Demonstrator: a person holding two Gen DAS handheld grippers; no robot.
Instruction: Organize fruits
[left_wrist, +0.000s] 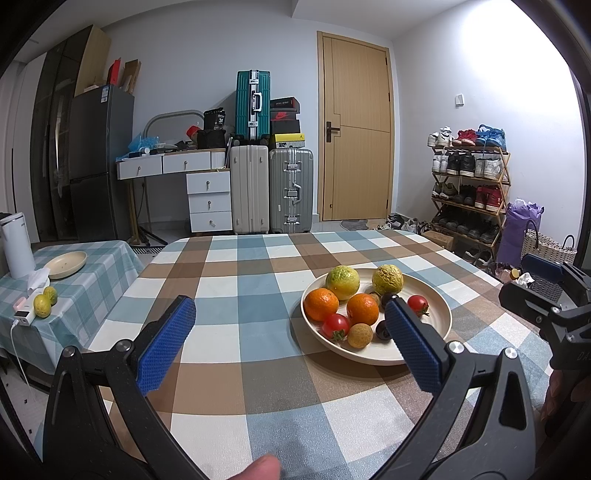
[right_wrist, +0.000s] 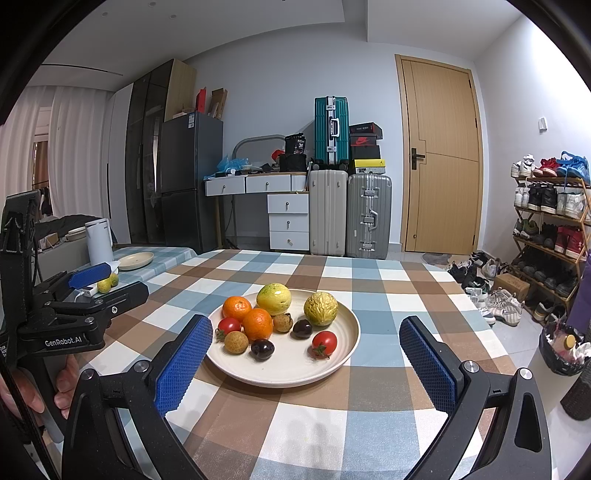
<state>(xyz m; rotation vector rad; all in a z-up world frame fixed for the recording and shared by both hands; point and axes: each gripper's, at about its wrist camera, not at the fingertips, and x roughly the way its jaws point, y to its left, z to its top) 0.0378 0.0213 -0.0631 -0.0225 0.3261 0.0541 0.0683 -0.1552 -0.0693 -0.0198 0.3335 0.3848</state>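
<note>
Both tongs, the left gripper (left_wrist: 291, 325) and right gripper (right_wrist: 306, 350), were wide and held nothing, near the round cream plate (right_wrist: 343, 354) of fruit.

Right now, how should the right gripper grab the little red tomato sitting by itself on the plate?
Take the lone tomato across its round red middle, not by its green stem end. Coming from above and the near right side looks best: bare plate surrounds it there, while the dark plum sits to its back left. The right gripper is already open wide.
</note>
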